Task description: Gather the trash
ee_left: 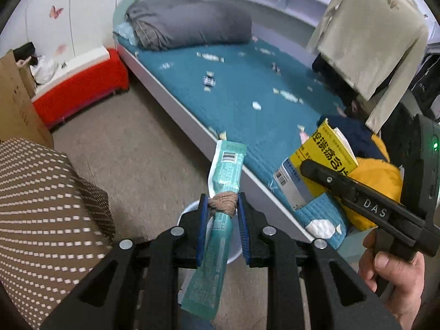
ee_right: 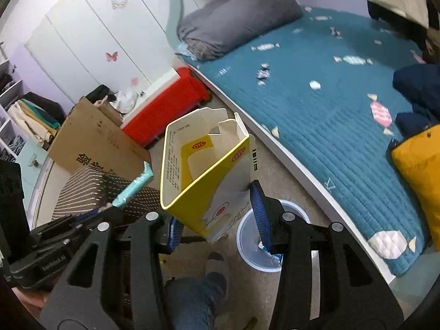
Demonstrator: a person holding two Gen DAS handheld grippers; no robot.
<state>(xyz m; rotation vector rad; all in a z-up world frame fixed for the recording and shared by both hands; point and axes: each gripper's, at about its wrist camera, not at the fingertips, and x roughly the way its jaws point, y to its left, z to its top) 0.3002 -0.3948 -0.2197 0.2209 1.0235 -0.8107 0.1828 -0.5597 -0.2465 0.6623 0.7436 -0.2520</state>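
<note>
A long teal wrapper [ee_left: 220, 192] with a knot of brown string [ee_left: 223, 203] around its middle is pinched between the blue pads of the left gripper [ee_left: 221, 220], which is closed on it at the knot. The wrapper stands nearly upright, its barcoded end rising past the fingertips and its lower end hanging down between the black arms. Directly beneath it, a white bin [ee_left: 189, 211] is partly seen on the floor.

In the right wrist view, an opened yellow and white medicine box [ee_right: 209, 170] is clamped by the right gripper [ee_right: 217, 220], the pads being pressed against its lower sides. The box is tilted, its open flaps pointing up and away from the claw. The bin [ee_right: 247, 236] with a blue rim lies just beside and below the box, partly hidden by the right-hand finger.

The bed [ee_right: 324, 115] with a teal quilt is seen to the right, and a folded grey blanket [ee_left: 189, 24] rests at its far end. A cardboard box [ee_right: 93, 137] stands on the left.
</note>
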